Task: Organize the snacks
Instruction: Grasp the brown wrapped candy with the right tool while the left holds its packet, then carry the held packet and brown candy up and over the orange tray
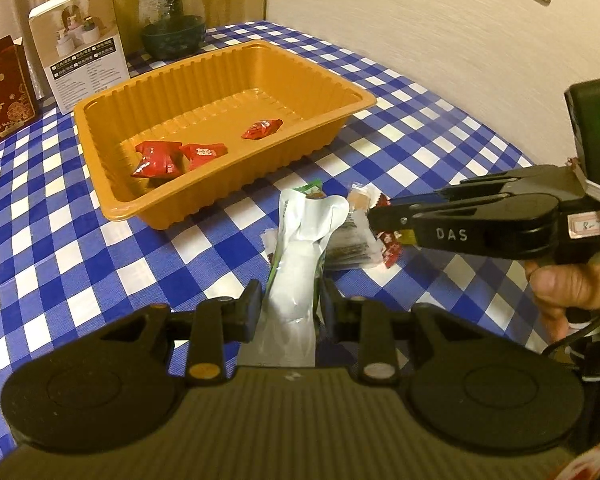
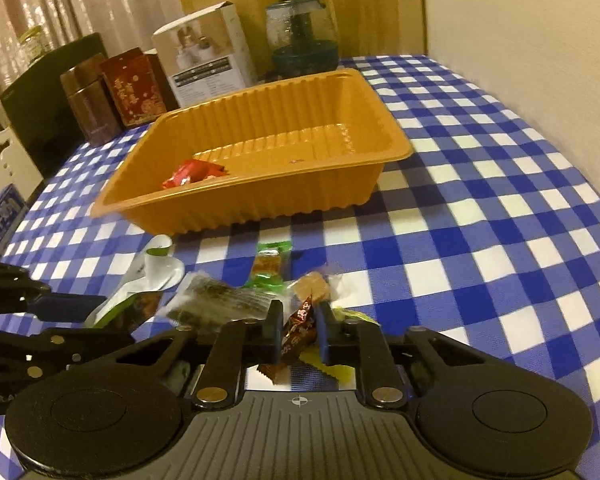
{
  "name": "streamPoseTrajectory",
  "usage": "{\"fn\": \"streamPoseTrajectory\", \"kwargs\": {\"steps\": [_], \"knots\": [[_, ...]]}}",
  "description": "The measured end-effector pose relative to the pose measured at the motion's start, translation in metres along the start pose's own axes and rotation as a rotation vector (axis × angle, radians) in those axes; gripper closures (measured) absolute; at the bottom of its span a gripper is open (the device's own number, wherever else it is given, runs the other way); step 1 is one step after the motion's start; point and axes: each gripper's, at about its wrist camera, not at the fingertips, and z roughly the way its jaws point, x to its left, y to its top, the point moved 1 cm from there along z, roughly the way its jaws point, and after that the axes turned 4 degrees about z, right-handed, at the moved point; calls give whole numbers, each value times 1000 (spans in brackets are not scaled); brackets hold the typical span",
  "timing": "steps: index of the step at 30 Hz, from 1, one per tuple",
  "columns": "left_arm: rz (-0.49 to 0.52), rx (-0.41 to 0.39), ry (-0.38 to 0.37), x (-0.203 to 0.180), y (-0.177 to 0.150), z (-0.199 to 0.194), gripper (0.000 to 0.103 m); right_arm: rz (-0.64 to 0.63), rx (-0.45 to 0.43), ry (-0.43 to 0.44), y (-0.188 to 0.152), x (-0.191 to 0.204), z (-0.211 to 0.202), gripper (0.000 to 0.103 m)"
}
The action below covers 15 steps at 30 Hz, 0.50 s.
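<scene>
My left gripper [image 1: 290,300] is shut on a white foil snack pouch [image 1: 300,240], which sticks up and forward from its jaws. In the right wrist view the same pouch [image 2: 160,276] shows at the left. My right gripper [image 2: 300,330] is shut on a red-brown candy wrapper [image 2: 298,328] in the snack pile. That pile holds a dark packet [image 2: 224,300], a green-wrapped snack [image 2: 270,264] and a tan candy [image 2: 314,286]. Seen from the left wrist, the right gripper [image 1: 374,216] reaches into the pile from the right. Beyond the pile stands an orange tray [image 1: 364,100] with three red candies [image 1: 202,154].
A blue-and-white checked cloth [image 2: 480,240] covers the table. Behind the tray [image 2: 260,204] stand a white box [image 1: 84,40], a glass jar [image 1: 172,20], a red box [image 1: 6,88] and a brown tin [image 2: 88,100]. A wall [image 1: 440,32] runs along the right.
</scene>
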Motion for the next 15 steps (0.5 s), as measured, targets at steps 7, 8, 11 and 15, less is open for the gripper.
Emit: {"fn": "streamPoseTrajectory", "kwargs": {"steps": [7,8,11,15], "knots": [[-17,-18,24,-2,0,-7,75,12,-47,-6,4,-1,-14,86],[-20,-21,29,-3,1,-8,75,9,-56,-3,5,0,-18,86],[-34,-22,51,-6,2,-11,75,-11,-79,5,9,6,-25,86],[-59,-31,71,-9,5,-15,75,-28,-98,26,13,16,-31,86]]}}
